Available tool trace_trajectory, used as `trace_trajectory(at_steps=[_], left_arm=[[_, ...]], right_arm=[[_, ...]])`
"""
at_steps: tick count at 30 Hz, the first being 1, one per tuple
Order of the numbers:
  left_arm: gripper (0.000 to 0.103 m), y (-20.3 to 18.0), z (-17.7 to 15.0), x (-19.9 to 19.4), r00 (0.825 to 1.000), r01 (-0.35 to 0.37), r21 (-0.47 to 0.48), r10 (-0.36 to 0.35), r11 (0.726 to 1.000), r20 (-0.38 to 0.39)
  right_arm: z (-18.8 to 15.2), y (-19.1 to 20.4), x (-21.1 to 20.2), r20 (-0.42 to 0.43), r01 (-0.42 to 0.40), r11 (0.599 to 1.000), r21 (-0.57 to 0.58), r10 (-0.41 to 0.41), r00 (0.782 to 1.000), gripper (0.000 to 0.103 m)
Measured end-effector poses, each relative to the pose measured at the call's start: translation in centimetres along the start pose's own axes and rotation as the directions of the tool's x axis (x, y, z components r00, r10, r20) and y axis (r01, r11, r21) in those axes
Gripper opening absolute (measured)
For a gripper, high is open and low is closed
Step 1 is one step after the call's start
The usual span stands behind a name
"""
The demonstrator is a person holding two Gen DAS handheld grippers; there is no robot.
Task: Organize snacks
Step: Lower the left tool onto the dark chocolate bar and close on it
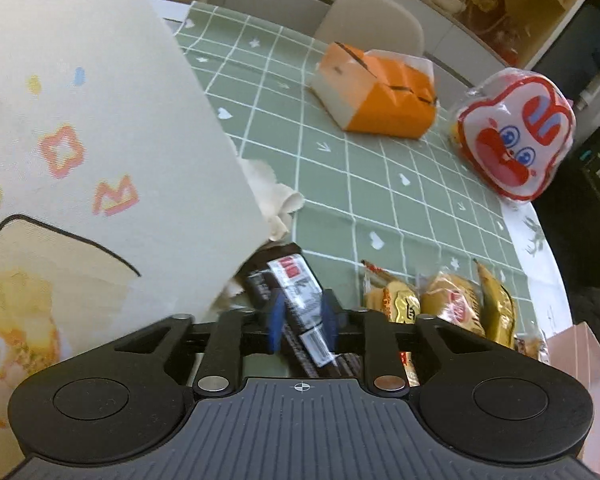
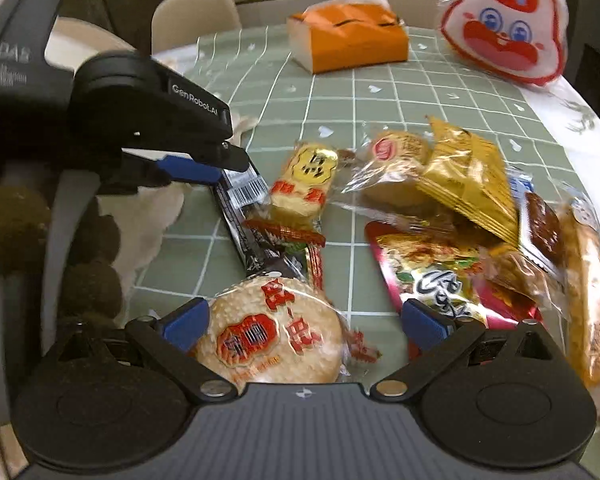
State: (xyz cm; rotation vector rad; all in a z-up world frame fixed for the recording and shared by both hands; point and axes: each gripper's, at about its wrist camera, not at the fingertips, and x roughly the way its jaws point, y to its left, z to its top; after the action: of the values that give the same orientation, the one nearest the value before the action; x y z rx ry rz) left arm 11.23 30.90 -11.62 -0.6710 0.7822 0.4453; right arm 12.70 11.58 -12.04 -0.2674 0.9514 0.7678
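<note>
My left gripper [image 1: 302, 314] is shut on a dark snack bar [image 1: 296, 292] with a white barcode label, right beside a cream printed fabric bin [image 1: 100, 140] that fills the left of the left wrist view. The right wrist view shows the same left gripper [image 2: 224, 168] pinching the dark bar [image 2: 240, 220] at its far end, low over the table. My right gripper [image 2: 304, 324] is open above a round rice cracker packet [image 2: 272, 332], which lies between its blue pads [image 2: 188, 324] untouched. A heap of wrapped snacks [image 2: 460, 200] spreads to the right.
On the green checked tablecloth [image 1: 340, 184] stand an orange tissue pack [image 1: 376, 92] and a rabbit-face bag [image 1: 516, 136] at the far side. Two chairs [image 2: 196, 16] stand behind the table. Gold and clear snack packets [image 1: 452, 300] lie near the table's right edge.
</note>
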Motion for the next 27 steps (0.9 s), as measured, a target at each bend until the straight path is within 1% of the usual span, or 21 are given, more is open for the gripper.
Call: trace_trajectory(at_steps=[3,5,6,8,10,13,15,17,20,24,27], left_arm=[[0.021,0.1,0.4,0.4,1.0,0.015,-0.028,-0.014,0.999,0.018],[0.022,-0.2,0.6,0.8,0.999,0.026,-0.033,-0.025,0.999,0.028],[0.022,-0.4,0.6,0.9,0.999,0.032,-0.03,-0.031,0.999,0.03],[0.023,-1.2,0.6,1.4,0.998,0.057,-0.008,-0.057,0.998,0.029],[0.022,-2.1,0.4,1.9,0.995,0.094,0.008,-0.094,0.996,0.016],[0.02,-3.5,0.0,2.2,0.992,0.124,0.043,-0.123,0.991,-0.034],[0.02,-4.3,-0.5,2.6,0.985,0.149,0.057,-0.143,0.987,-0.098],[0.02,-4.9,-1.3,2.8,0.977,0.185,0.085,-0.174,0.979,-0.122],[0.02,-5.6,-2.3,3.0,0.967,0.231,0.114,-0.214,0.966,-0.14],[0.02,-7.2,-3.3,2.9,0.954,0.259,0.151,-0.228,0.954,-0.193],[0.02,-8.7,-4.8,2.6,0.94,0.288,0.194,-0.239,0.938,-0.244]], right_arm=[[-0.4,-0.9,-0.4,-0.012,-0.003,0.999,0.033,0.004,1.0,0.101],[-1.1,-1.7,-1.2,-0.005,0.016,0.999,0.043,-0.016,1.0,0.099],[-1.5,-2.1,-1.6,-0.004,0.022,0.999,0.041,-0.022,1.0,0.095],[-2.4,-2.9,-3.0,-0.004,0.009,0.999,0.037,-0.009,1.0,0.089],[-3.4,-3.7,-3.8,-0.009,0.006,0.999,0.04,-0.005,1.0,0.087],[-4.8,-4.9,-5.1,-0.02,0.011,0.997,0.077,-0.01,1.0,0.087],[-5.5,-5.7,-5.7,-0.019,0.032,0.994,0.101,-0.03,0.999,0.087],[-6.4,-6.5,-6.4,-0.012,0.056,0.992,0.114,-0.055,0.998,0.087],[-7.5,-7.2,-7.1,0.022,0.085,0.99,0.11,-0.088,0.996,0.088],[-8.2,-7.9,-8.0,0.024,0.131,0.982,0.136,-0.135,0.99,0.09],[-8.9,-8.3,-8.7,0.019,0.161,0.976,0.145,-0.166,0.986,0.09]])
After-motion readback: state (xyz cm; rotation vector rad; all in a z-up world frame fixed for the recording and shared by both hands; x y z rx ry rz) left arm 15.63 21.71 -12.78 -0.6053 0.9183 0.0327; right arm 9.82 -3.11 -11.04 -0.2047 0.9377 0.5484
